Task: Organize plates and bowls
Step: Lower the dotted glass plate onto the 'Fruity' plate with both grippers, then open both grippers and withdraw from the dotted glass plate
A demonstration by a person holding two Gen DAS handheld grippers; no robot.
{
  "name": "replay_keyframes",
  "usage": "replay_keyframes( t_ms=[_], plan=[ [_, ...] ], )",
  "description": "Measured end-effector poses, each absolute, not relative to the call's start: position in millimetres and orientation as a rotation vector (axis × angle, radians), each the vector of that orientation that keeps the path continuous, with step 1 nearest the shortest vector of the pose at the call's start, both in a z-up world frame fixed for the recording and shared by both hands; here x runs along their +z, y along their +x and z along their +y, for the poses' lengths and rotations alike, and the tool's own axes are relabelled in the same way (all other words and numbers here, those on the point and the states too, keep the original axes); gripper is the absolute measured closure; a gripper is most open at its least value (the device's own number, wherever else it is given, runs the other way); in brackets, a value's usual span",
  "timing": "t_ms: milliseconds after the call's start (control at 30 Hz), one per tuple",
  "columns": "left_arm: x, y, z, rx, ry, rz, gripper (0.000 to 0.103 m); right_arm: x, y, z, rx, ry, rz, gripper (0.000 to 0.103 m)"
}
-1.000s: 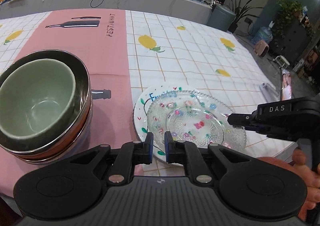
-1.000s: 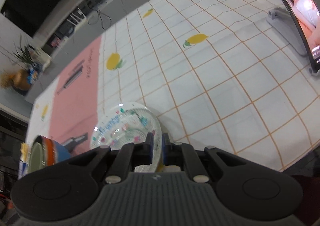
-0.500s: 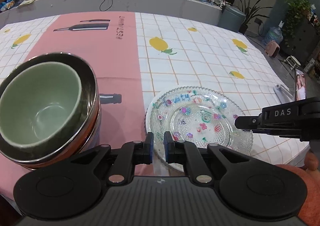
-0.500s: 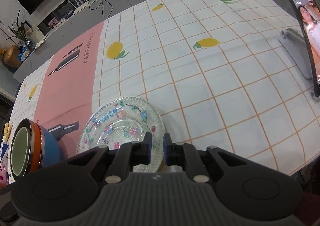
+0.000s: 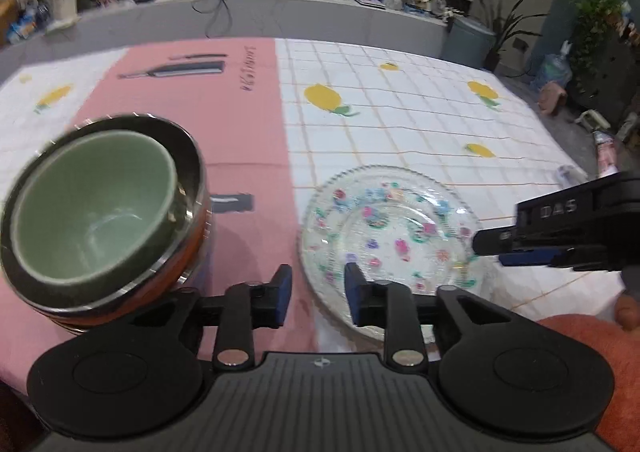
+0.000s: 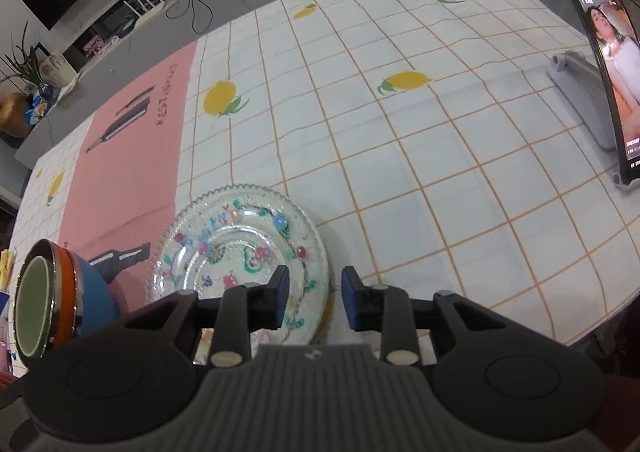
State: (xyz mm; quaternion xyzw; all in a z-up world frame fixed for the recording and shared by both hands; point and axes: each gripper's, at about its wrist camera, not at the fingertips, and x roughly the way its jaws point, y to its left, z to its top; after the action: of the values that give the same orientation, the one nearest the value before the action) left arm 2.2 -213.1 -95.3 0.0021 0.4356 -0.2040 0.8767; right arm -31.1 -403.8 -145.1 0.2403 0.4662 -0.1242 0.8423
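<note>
Resting on desk: a glass plate (image 5: 390, 236) with colored flower marks lies flat near the front edge of the desk (image 5: 420, 124), on the white checked part of the cloth, just beside the pink strip.
Under the plate: a second plate seems to lie below the glass one; I cannot tell this for sure.
Bowls: a green bowl (image 5: 94, 204) sits inside a steel-rimmed bowl (image 5: 188, 188) with an orange band; in the right wrist view a blue bowl (image 6: 94, 284) is the lowest of this stack.
Stack place: on the pink strip, near the front edge, left of the plate and a little apart from it.
Left tongs (image 5: 316, 294): released, the two blue pads stand apart and hold nothing; the right pad is over the near left rim of the plate, the left pad over the pink cloth.
Right tongs (image 6: 314, 298): released too, empty; the left pad is over the right rim of the plate, the right pad over the white cloth.
Right tongs in left view: they come in from the right side, with the tips at the right rim of the plate.
Phone (image 6: 608, 80): upright on a gray stand near the right edge of the desk, well apart from the plate.
</note>
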Motion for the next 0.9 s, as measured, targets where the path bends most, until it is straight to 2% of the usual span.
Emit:
replay_keyframes(
  t_ms=[33, 133, 167, 300, 467, 667, 900],
  plan=[
    [-97.3, 4.6, -211.7, -0.430, -0.019, 0.925, 0.068, -146.3, -29.7, -404.6, -0.268, 0.513, 0.997, 0.073],
    [-101.7, 8.8, -207.9, -0.397, -0.059, 0.934, 0.068, -152.0, -26.0, -410.7, -0.268, 0.558, 1.028, 0.059],
    [-103.4, 10.1, -207.6, -0.389, -0.063, 0.942, 0.068, -155.0, -25.2, -414.0, -0.266, 0.584, 1.037, 0.058],
    [-110.5, 13.3, -208.3, -0.407, -0.095, 0.982, 0.066, -170.5, -22.4, -424.9, -0.243, 0.694, 1.079, 0.059],
    [-114.3, 14.2, -210.4, -0.428, -0.134, 1.005, 0.067, -173.9, -20.5, -424.6, -0.176, 0.736, 1.078, 0.072],
    [-113.2, 23.0, -211.1, -0.394, -0.160, 1.013, 0.073, -173.0, -16.5, -423.3, -0.172, 0.732, 1.064, 0.073],
    [-112.5, 27.3, -213.5, -0.384, -0.142, 1.005, 0.073, -170.6, -6.4, -423.0, -0.163, 0.695, 1.070, 0.069]
  ],
)
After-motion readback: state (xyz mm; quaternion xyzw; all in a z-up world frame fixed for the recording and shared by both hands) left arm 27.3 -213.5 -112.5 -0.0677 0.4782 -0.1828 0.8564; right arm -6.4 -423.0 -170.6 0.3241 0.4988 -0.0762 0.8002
